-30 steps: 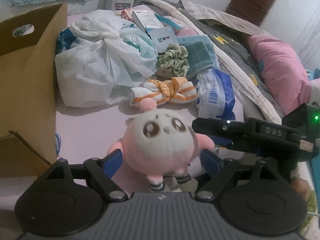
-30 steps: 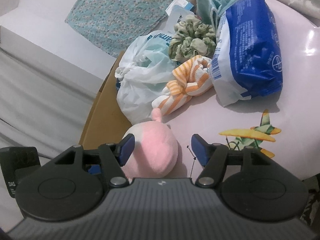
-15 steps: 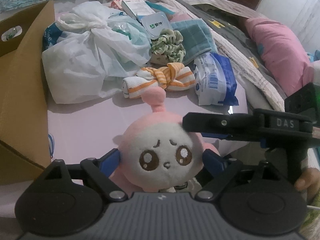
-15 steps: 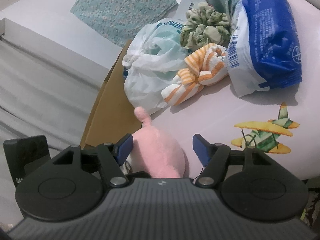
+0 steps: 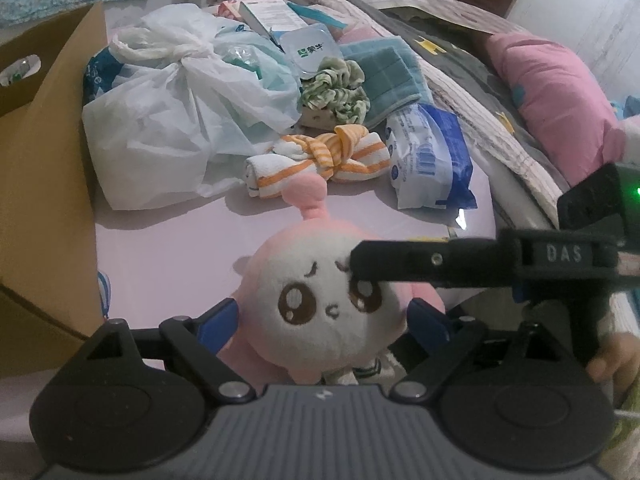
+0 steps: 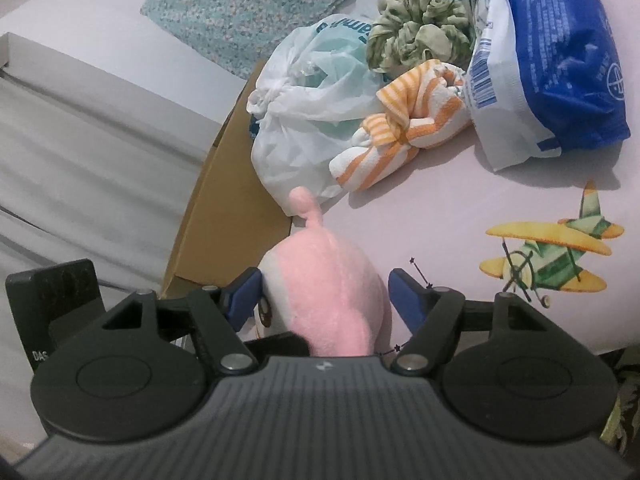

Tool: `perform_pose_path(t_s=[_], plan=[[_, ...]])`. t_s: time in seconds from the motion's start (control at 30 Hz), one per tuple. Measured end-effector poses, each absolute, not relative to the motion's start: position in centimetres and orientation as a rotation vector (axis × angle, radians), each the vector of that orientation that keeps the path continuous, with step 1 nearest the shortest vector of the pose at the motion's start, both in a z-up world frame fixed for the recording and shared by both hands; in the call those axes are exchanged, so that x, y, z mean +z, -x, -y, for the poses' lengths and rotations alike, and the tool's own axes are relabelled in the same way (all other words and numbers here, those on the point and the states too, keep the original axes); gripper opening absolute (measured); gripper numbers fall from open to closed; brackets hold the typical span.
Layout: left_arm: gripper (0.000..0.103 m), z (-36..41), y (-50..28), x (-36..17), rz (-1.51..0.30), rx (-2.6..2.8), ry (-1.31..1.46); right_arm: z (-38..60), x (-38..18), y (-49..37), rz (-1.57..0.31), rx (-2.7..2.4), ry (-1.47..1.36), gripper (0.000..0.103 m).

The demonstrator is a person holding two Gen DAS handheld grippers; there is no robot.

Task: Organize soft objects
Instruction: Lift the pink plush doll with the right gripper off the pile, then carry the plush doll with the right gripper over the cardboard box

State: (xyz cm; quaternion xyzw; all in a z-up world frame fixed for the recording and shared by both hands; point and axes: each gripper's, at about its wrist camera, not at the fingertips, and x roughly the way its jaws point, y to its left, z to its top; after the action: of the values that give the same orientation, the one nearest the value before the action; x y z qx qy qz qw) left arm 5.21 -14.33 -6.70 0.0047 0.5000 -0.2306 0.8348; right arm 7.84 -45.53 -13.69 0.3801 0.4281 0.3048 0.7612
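Left tongs astride plush toy, cardboard box alongside

We see our right gripper with its blue fingers spread either side of the pink plush toy, while the striped towel lies beyond on the pink sheet.

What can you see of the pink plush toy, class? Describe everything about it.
The pink plush toy is round and fuzzy, with a cream face, big brown embroidered eyes, a tiny mouth and a pink antenna with a ball tip. Small striped legs show beneath. It sits between the jaws of the left gripper, facing that camera, and the right gripper brackets its pink back. The right gripper's finger crosses its brow. It is over the pale pink sheet.
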Motion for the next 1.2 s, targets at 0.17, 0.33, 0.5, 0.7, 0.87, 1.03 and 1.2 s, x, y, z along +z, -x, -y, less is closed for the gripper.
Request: perform_pose_path(t_s=[0.17,0.33,0.5,0.7,0.87,1.03,1.2], plan=[[0.092,14.7,-5.1,-7.6,-1.094,-0.486,-0.053,45.6,-13.9,-7.9,-0.933,0.664,-0.842,0.069],[0.092,14.7,-5.3,-8.0,-1.091,-0.488,-0.028,45.6,-13.8,-7.7,-0.93,0.658,-0.846,0.069],[0.088,14.8,-5.1,-7.8,-1.071,-0.485,-0.025,45.5,-13.8,-7.7,-0.923,0.665,-0.861,0.065],[0.088,14.5,-4.5,-6.8,-1.041,-0.492,-0.006,45.4,-12.3,-7.2,-0.895,0.663,-0.837,0.064],[0.088,14.2,-3.5,-4.7,-0.983,-0.494,-0.006,45.4,-9.9,-6.5,-0.849,0.677,-0.809,0.064],[0.088,13.0,-2.4,-1.5,-0.891,-0.487,-0.002,44.4,-6.1,-6.1,-0.774,0.715,-0.743,0.064],[0.088,10.9,-1.6,2.4,-0.797,-0.452,0.008,42.2,-1.3,-6.5,-0.688,0.776,-0.664,0.064]])
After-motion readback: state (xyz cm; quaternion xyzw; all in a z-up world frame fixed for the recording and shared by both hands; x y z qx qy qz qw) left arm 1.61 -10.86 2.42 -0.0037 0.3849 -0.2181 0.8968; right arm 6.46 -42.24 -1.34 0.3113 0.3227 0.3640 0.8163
